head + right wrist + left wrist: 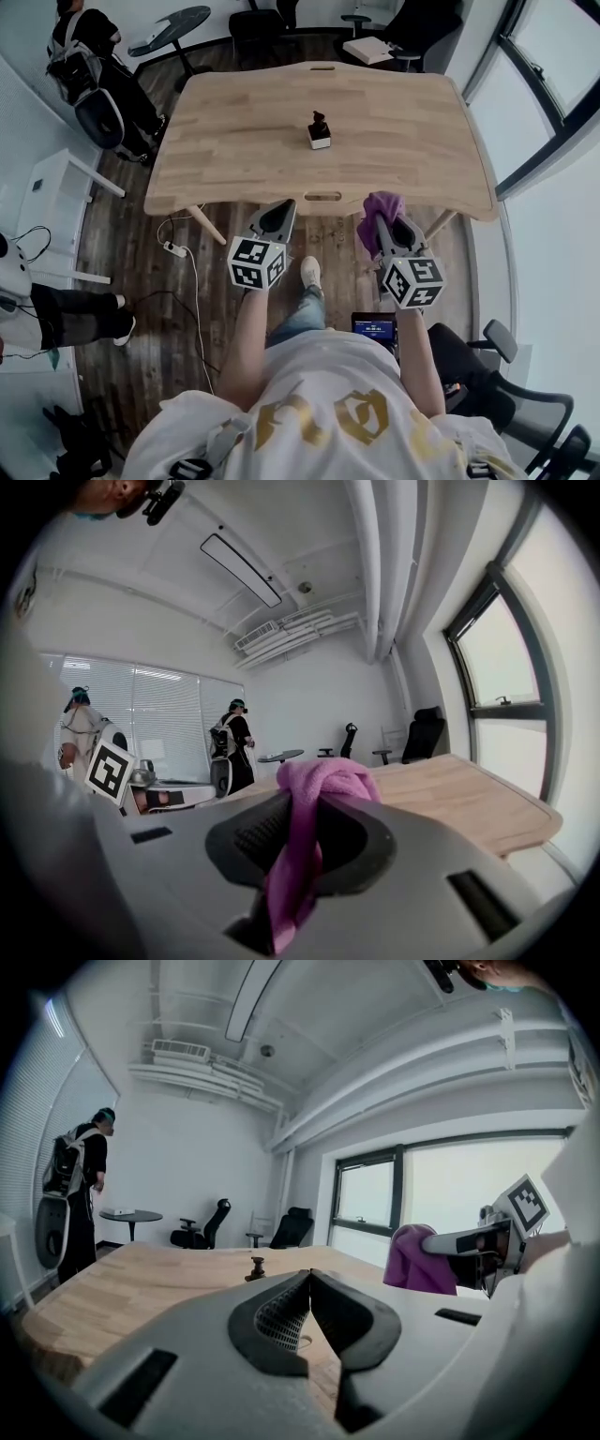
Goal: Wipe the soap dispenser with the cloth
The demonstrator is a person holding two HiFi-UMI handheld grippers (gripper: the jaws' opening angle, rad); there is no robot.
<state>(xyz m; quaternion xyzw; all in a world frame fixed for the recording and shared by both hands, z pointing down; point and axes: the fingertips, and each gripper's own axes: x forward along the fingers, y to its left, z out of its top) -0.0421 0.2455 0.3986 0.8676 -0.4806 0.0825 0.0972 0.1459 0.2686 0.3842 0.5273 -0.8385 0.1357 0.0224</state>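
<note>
A small soap dispenser (319, 131) with a dark pump and white base stands near the middle of the wooden table (234, 150); in the left gripper view the soap dispenser (255, 1267) shows far off. My left gripper (279, 216) is shut and empty, just short of the table's near edge; its jaws meet in the left gripper view (309, 1277). My right gripper (392, 225) is shut on a purple cloth (380, 211), also at the near edge. The cloth (314, 789) bunches above the jaws and hangs between them.
The table has a slot cut-out (322, 196) at its near edge. Office chairs (427, 28) and a round side table (173, 28) stand beyond it. A person with a backpack (89, 56) stands at the far left. A power strip and cables (176, 250) lie on the floor.
</note>
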